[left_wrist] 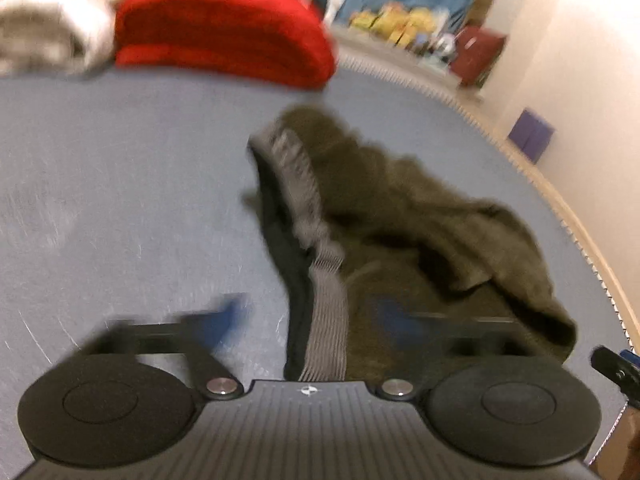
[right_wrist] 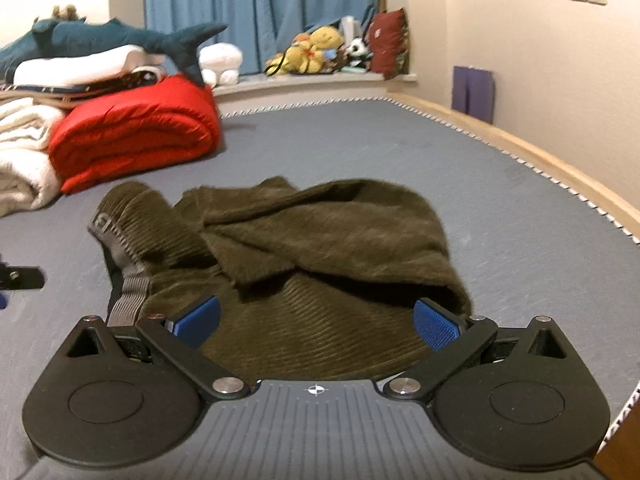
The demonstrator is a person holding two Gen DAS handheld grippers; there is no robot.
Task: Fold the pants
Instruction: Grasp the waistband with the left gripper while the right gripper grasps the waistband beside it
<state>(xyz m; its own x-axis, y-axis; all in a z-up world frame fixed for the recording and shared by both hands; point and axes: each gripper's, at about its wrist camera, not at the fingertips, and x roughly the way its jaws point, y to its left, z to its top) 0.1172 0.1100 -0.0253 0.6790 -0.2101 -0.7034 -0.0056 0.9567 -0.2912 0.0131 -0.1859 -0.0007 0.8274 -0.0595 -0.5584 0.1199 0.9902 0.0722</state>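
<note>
Dark olive corduroy pants (left_wrist: 400, 216) (right_wrist: 320, 240) lie crumpled on the grey-blue bed sheet (left_wrist: 120, 200) (right_wrist: 500, 200). Their grey ribbed waistband (left_wrist: 324, 312) (right_wrist: 128, 292) runs along the left side of the heap. In the blurred left wrist view, my left gripper (left_wrist: 308, 312) straddles the waistband near its close end. Its blue pads (left_wrist: 228, 312) stand apart, and sheet shows between the left pad and the cloth. My right gripper (right_wrist: 318, 320) hovers open over the near part of the pants, with both blue pads (right_wrist: 436, 324) clear of the cloth.
A folded red quilt (right_wrist: 136, 140) and white blankets (right_wrist: 24, 160) lie at the far left, with a plush shark (right_wrist: 120, 38) on top. Plush toys (right_wrist: 316, 50) line the sill under a blue curtain (right_wrist: 260, 8). The wooden bed edge (right_wrist: 540, 152) runs along the right.
</note>
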